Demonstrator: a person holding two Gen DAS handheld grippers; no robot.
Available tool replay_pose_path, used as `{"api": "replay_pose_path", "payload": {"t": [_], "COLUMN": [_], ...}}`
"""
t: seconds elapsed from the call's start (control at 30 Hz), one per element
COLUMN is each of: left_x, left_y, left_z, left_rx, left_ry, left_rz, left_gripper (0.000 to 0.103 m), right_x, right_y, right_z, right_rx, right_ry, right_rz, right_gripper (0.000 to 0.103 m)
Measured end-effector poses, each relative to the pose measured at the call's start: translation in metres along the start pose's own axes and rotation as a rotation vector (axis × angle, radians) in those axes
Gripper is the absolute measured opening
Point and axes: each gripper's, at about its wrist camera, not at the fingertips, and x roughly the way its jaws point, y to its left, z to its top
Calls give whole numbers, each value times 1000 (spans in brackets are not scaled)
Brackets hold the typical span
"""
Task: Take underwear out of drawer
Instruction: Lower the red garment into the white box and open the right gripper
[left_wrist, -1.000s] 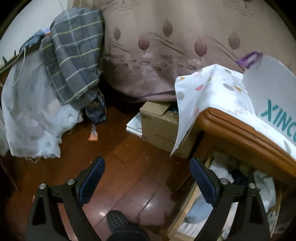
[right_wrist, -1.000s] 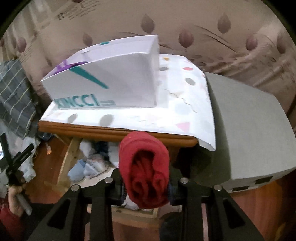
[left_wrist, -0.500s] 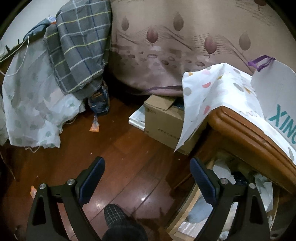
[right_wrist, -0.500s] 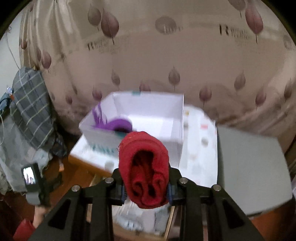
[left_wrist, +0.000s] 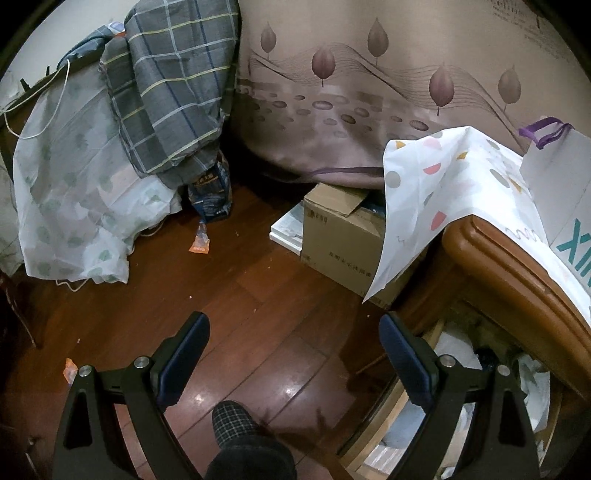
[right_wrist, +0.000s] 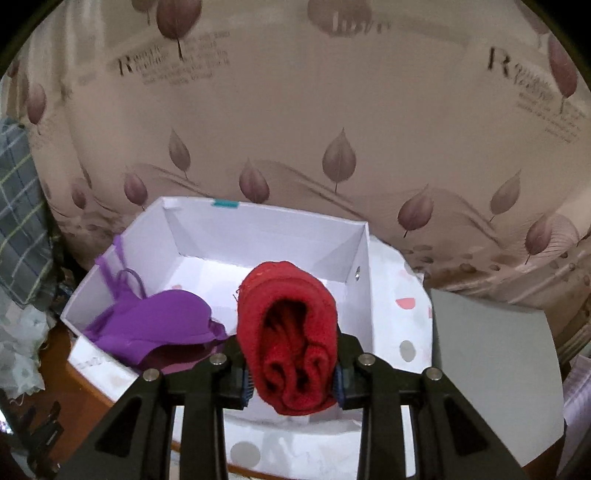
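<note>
- A leaf-printed curtain (right_wrist: 332, 110) fills the background in both views and hangs down to the wooden floor (left_wrist: 221, 295).
- A wooden bench (left_wrist: 509, 266) stands at the right of the left wrist view, with a white cloth with coloured shapes (left_wrist: 436, 184) draped over its top and corner.
- Below the bench top an open drawer (left_wrist: 373, 424) shows pale, crumpled laundry (left_wrist: 458, 354) inside.
- A grey slab-like box (right_wrist: 491, 369) sits just beside the cloth at the right of the right wrist view.
- An open white box (right_wrist: 258, 236) with teal lettering on its side stands on the cloth; a purple garment (right_wrist: 155, 328) lies in its left part, straps trailing over the wall.
- A plaid blanket (left_wrist: 173, 85) lies over a pale sheet (left_wrist: 74, 184) at the far left.
- A cardboard box (left_wrist: 340, 236) rests on the floor against the curtain.
- The red underwear (right_wrist: 288, 339), rolled into a bundle, is up in the air in front of the white box, out of the drawer.
- The right hand-held gripper (right_wrist: 291, 380) is clamped narrowly on the red underwear, pads pressing both sides.
- The left hand-held gripper (left_wrist: 293, 354) is spread wide over the floor beside the drawer, with nothing between its fingers.
- A foot in a checked slipper (left_wrist: 232, 424) shows at the bottom edge.
</note>
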Motion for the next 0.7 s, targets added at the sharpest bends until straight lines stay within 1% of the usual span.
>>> {"api": "replay_pose_path", "payload": {"t": [0.13,0.23,0.33,0.37,0.4,0.47,0.6,0.7], "left_x": [1,1,3,2,1,0,-1,-4], "left_y": [-1,-5,-8,-9,-9,-10,-13,-18], "left_z": [1,0,0,0,-1,-1,-1,-2], "left_rx": [6,18,27,29,32,36,44,66], "left_ry": [-1,-1,4,2,-1,-6,-5,-14], "left_rz": [-3,-7,-11,-17,-18,-23,-49,-69], "left_gripper": [92,92,92,92,92,92,92,92], "right_x": [25,40,46,47,47,43,31,6], "right_y": [4,2,0,-1,-1,0,-1,-2], "right_z": [-3,-8,-13,-15,-16,-18,-15,-14], "right_rx": [14,24,39,37,36,25,-1,-7], "right_ry": [42,83,99,104,106,88,68,37], "right_rz": [-23,-15,-16,-17,-20,-29,-37,-15], "right_gripper": [32,33,39,44,51,58,58,58]}}
